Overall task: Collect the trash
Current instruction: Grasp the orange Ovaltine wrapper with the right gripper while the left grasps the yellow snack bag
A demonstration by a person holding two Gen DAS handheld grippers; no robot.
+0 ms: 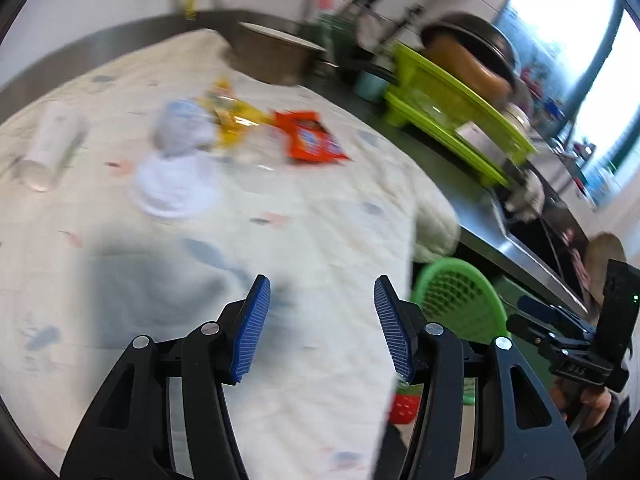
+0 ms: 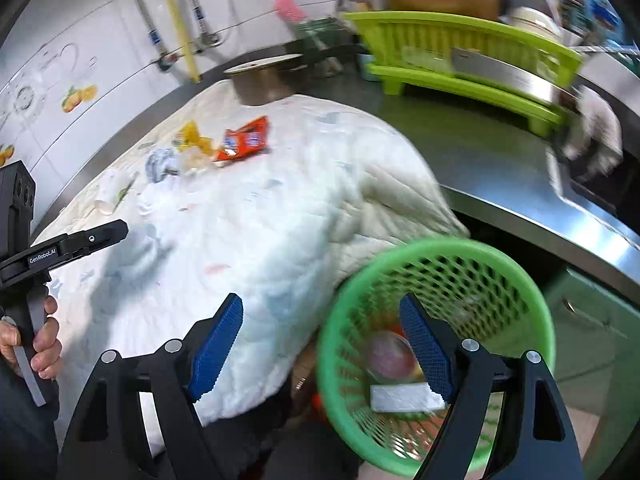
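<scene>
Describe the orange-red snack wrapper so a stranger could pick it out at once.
Start at the white quilted cloth covering the counter. Near its far edge lies a cluster of litter. The flat orange-red snack wrapper is at the cluster's right end, beside a yellow wrapper, and is the only red piece.

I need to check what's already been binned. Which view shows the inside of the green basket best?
The right wrist view: the green basket opens toward the camera, showing a white block and blurred pinkish trash inside. The left wrist view catches only part of its mesh wall.
</scene>
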